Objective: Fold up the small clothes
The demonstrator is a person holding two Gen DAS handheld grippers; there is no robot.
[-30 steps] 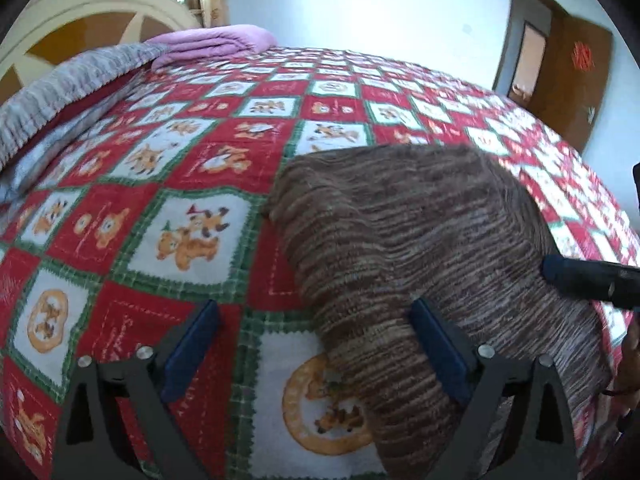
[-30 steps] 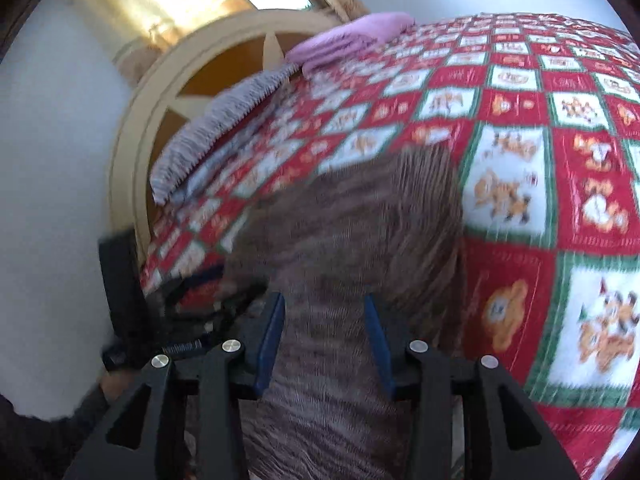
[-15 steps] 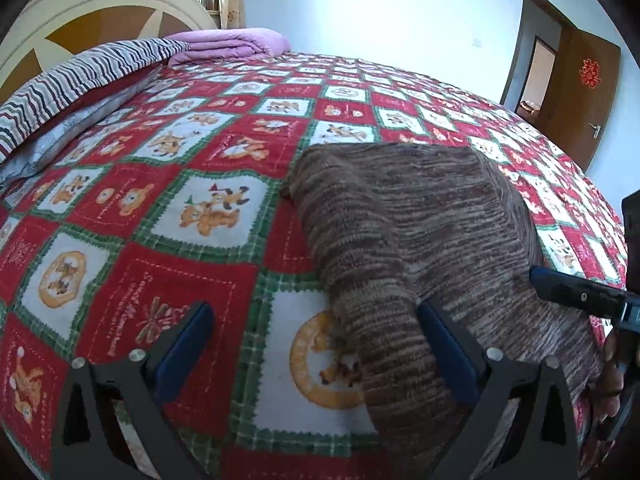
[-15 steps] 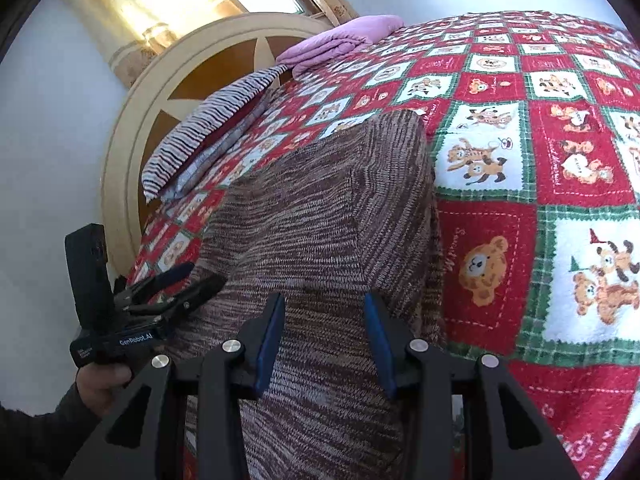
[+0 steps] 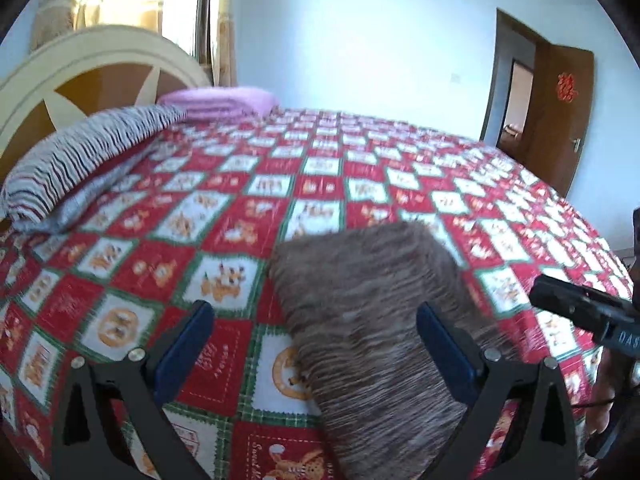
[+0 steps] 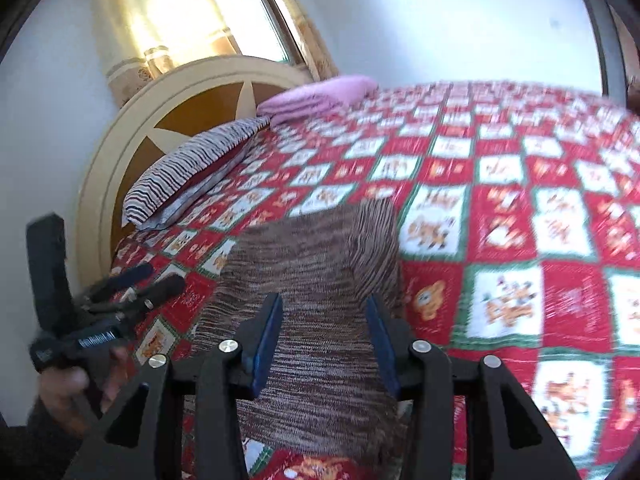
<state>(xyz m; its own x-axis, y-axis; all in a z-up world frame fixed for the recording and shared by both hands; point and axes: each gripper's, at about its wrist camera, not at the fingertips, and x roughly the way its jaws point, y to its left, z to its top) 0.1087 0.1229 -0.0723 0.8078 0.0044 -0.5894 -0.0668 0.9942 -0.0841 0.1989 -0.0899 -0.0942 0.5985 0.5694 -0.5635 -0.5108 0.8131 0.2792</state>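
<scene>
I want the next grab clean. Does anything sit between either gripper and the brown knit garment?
Nothing visible does. The brown knit garment lies on the quilt straight ahead of the open left gripper and right gripper.

The knitted garment (image 5: 372, 320) lies on the bedspread (image 5: 320, 184), near its front edge. Far behind it, the striped pillow (image 5: 84, 156) rests against the headboard (image 5: 80, 64), the folded blanket (image 5: 220, 100) beside that pillow.

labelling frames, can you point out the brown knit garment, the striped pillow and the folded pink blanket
brown knit garment (image 5: 372, 300): left wrist view, middle of its top surface
striped pillow (image 5: 88, 156): left wrist view, middle of its upper face
folded pink blanket (image 6: 320, 94): right wrist view, top fold
</scene>
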